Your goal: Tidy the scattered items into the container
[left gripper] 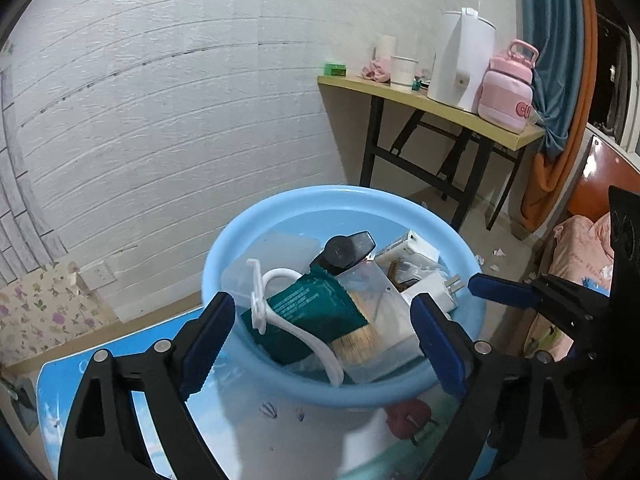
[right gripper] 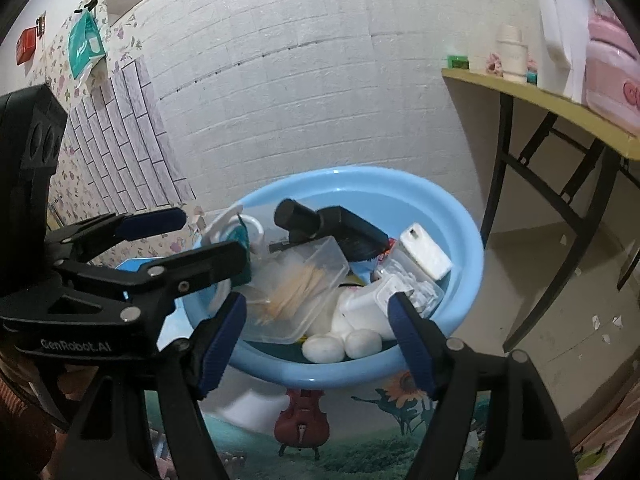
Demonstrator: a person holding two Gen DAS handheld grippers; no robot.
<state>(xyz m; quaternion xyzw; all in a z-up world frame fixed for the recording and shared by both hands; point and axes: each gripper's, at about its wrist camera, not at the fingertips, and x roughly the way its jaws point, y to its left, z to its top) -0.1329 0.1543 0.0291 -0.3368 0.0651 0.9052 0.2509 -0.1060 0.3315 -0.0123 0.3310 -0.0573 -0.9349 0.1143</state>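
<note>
A light blue basin [left gripper: 340,194] [right gripper: 352,174] stands on a printed tabletop and holds several items. Among them are a teal packet [left gripper: 316,308], a white plastic hook [left gripper: 334,364], a clear box of toothpicks [right gripper: 296,288], a black device [right gripper: 320,220], a white charger plug [left gripper: 432,286] and a white phone-like slab [right gripper: 424,252]. My left gripper [left gripper: 322,336] hangs open over the basin's near side, holding nothing. My right gripper [right gripper: 316,328] is open too, above the basin's near rim, with nothing in its grip. In each view the other gripper shows at the side.
The tabletop [left gripper: 280,432] carries a colourful print with a violin [right gripper: 300,412]. Behind, a wooden folding table [left gripper: 440,108] bears a white kettle [left gripper: 464,60], a pink bottle [left gripper: 508,88] and cups. A white brick-pattern wall is close behind the basin. Pink bedding [left gripper: 580,248] lies at the right.
</note>
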